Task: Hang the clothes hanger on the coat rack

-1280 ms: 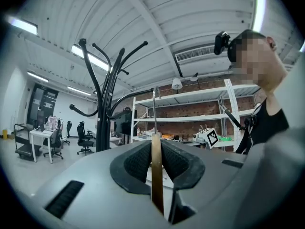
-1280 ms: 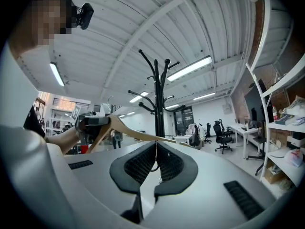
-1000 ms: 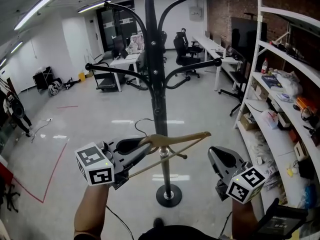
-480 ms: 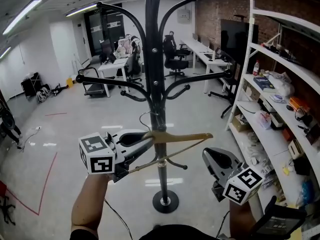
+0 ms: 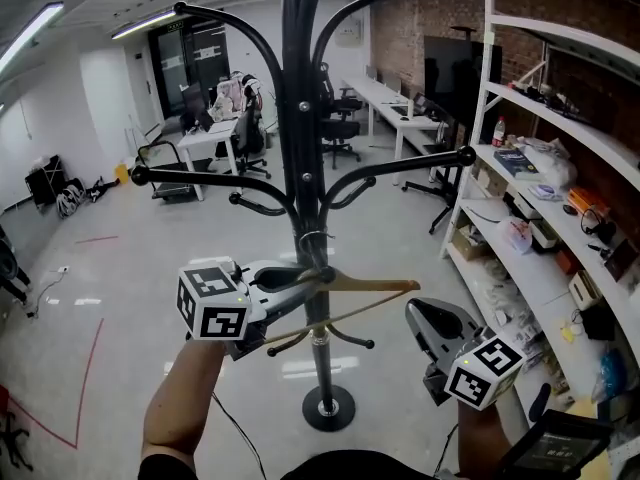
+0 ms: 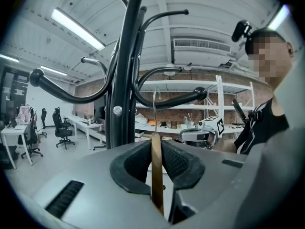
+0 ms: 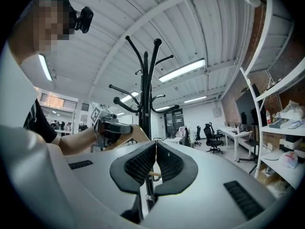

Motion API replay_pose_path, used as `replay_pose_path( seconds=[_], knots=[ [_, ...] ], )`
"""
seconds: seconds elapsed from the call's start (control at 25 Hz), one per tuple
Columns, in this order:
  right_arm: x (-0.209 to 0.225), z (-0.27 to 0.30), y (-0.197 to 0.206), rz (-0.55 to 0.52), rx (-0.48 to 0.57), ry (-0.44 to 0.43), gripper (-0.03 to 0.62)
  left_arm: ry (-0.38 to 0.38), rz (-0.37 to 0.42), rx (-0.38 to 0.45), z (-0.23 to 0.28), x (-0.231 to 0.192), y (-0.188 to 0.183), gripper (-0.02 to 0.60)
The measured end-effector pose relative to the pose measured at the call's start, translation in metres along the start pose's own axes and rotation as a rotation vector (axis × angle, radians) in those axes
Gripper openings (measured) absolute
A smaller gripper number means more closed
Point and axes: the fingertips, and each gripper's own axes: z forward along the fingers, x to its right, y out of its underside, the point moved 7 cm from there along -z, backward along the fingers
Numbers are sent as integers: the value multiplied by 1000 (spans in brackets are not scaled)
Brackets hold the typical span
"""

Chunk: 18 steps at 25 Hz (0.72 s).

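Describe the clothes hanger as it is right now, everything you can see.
The clothes hanger is pale wood with a lower crossbar and a thin metal hook. The left gripper clamps one shoulder, holding it roughly level, free end pointing right. Its hook is at the coat rack pole, below the arms, hung on none yet.

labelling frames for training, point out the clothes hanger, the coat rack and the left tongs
clothes hanger (image 5: 380,287): head view, wooden shoulder arm
coat rack (image 5: 302,118): head view, black centre pole
left tongs (image 5: 303,281): head view, tips gripping the hanger

White shelving (image 5: 484,88), office chairs (image 5: 338,126), desks (image 5: 207,139), brick wall (image 5: 400,36), ceiling lights (image 5: 150,23)
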Motion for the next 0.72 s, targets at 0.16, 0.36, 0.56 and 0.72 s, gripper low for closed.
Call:
replay_pose_path(
  seconds=[0.16, 0.36, 0.56, 0.72],
  knots=[
    [3, -3, 3, 5, -10, 31, 8, 23, 3, -17, 4, -2, 5, 52],
    [5, -4, 7, 16, -26, 61, 8, 26, -3, -21, 5, -9, 11, 52],
    [6, -5, 7, 17, -30, 65, 8, 33, -13, -6, 6, -10, 14, 52],
    [5, -6, 11, 21, -36, 62, 8, 28, -17, -3, 5, -11, 18, 52]
  ],
)
